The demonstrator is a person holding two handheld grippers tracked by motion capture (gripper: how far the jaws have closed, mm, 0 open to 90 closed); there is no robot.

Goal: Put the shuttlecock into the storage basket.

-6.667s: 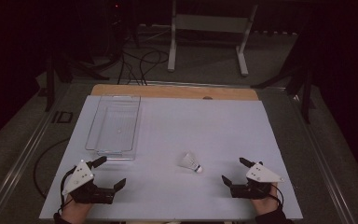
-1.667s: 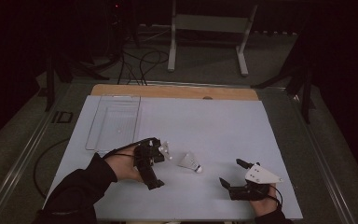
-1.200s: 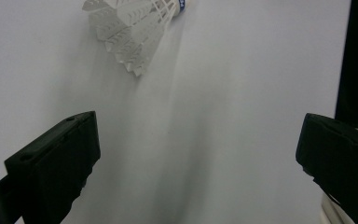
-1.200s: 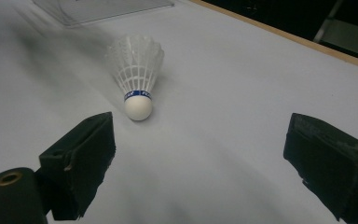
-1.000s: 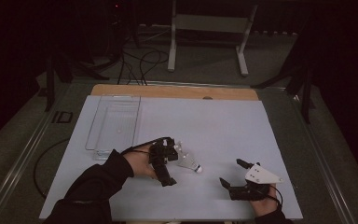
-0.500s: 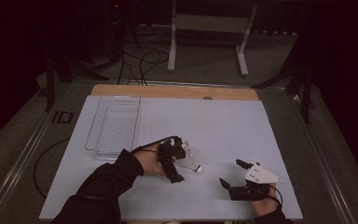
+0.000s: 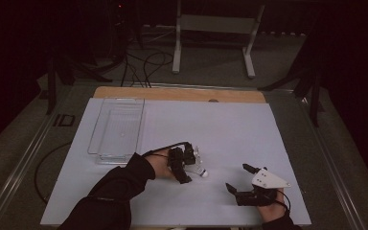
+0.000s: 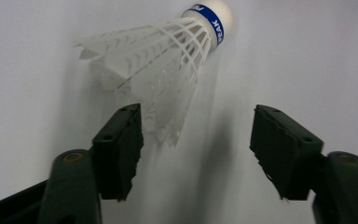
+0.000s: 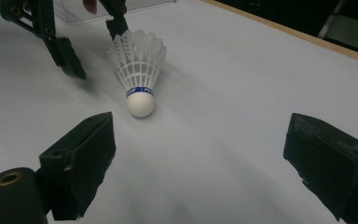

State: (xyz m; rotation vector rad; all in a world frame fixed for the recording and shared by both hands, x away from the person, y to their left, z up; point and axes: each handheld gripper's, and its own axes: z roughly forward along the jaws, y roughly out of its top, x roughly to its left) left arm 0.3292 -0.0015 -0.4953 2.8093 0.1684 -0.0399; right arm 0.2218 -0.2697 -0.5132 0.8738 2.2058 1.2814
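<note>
Shuttlecock [image 8: 158, 70] lies on its side on the table [image 7: 230, 124], between the spread, empty jaws of the left gripper [image 8: 196, 149]. Likely featherlight, skirt crushable — grip softly near the cork.

A white plastic-looking shuttlecock [image 8: 158, 70] lies on the smooth matt table [image 7: 230, 129].

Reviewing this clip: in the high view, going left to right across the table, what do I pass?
Clear plastic tray → left gripper, jaws open → shuttlecock beside it → right gripper, jaws open, resting near the table's front edge.
</note>
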